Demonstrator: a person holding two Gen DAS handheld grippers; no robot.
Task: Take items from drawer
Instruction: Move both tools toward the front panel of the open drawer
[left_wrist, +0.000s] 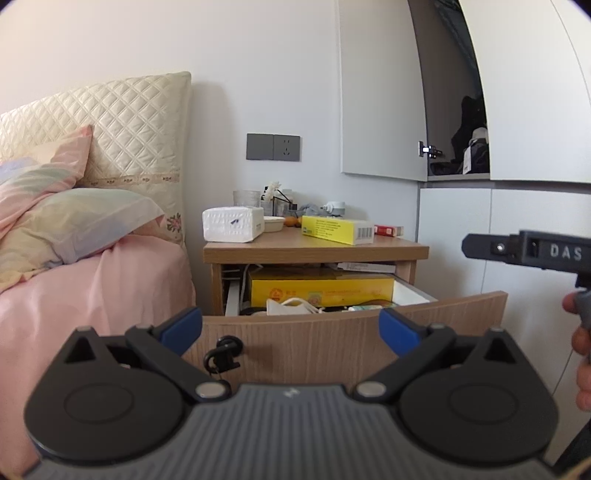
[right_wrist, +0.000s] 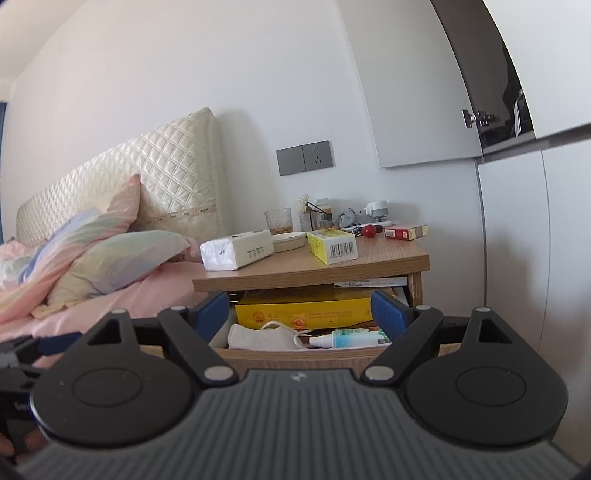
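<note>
Drawer (right_wrist: 295, 356) pulled out: yellow box (right_wrist: 303, 312), cloth mask (right_wrist: 258, 338), spray bottle (right_wrist: 347, 338) inside. Left gripper (left_wrist: 290, 328) and right gripper (right_wrist: 298, 308) both spread wide, empty (neither touching anything).

Left wrist view: low, level with the pulled-out drawer (left_wrist: 354, 325) front, facing the nightstand (left_wrist: 314, 251) head-on; close.
Right wrist view: slightly higher and further right, looking over the drawer (right_wrist: 295, 354) front into its contents; close.
Cross-sighting: right gripper (left_wrist: 524, 251) shows at the left view's right edge.
Shared scene: nightstand (right_wrist: 310, 266), drawer, bed (left_wrist: 92, 288), wall socket (left_wrist: 273, 147), wardrobe door (left_wrist: 380, 110).
</note>
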